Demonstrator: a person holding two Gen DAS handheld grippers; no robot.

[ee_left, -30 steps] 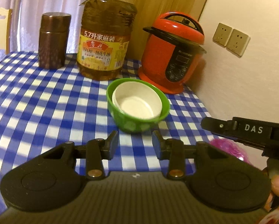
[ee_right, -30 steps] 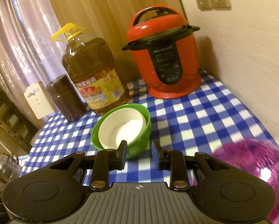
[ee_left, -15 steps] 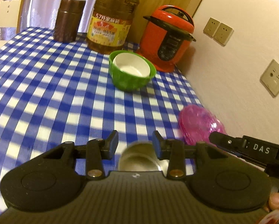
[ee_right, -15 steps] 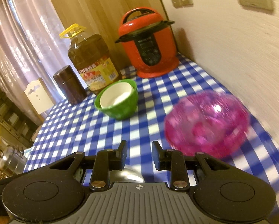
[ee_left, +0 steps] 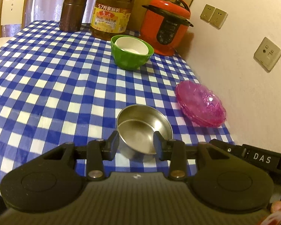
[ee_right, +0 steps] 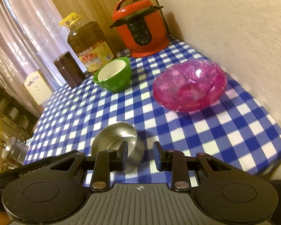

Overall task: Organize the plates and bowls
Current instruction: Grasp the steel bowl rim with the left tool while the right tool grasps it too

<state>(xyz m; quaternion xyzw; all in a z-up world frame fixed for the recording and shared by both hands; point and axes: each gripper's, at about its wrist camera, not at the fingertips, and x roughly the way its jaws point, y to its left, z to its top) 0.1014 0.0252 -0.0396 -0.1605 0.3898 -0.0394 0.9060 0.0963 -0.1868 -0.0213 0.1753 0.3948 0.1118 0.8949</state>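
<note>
A steel bowl (ee_left: 143, 127) sits on the blue checked tablecloth near the front edge; it also shows in the right wrist view (ee_right: 115, 140). My left gripper (ee_left: 135, 144) is open, its fingers just in front of the bowl on either side. My right gripper (ee_right: 138, 154) is open and empty, just right of the bowl. A pink glass bowl stack (ee_left: 200, 103) stands by the wall, also in the right wrist view (ee_right: 189, 85). A white bowl (ee_left: 132, 45) sits nested in a green bowl (ee_left: 131, 58) further back (ee_right: 113, 77).
A red pressure cooker (ee_left: 165, 26), a large oil bottle (ee_left: 112, 11) and a brown canister (ee_left: 72, 11) stand at the table's back. The wall with sockets (ee_left: 268, 53) runs along the right. A chair (ee_left: 10, 7) stands at the back left.
Both grippers have pulled back from the green bowl toward the front of the table. The steel bowl and the pink bowls have come into view.
</note>
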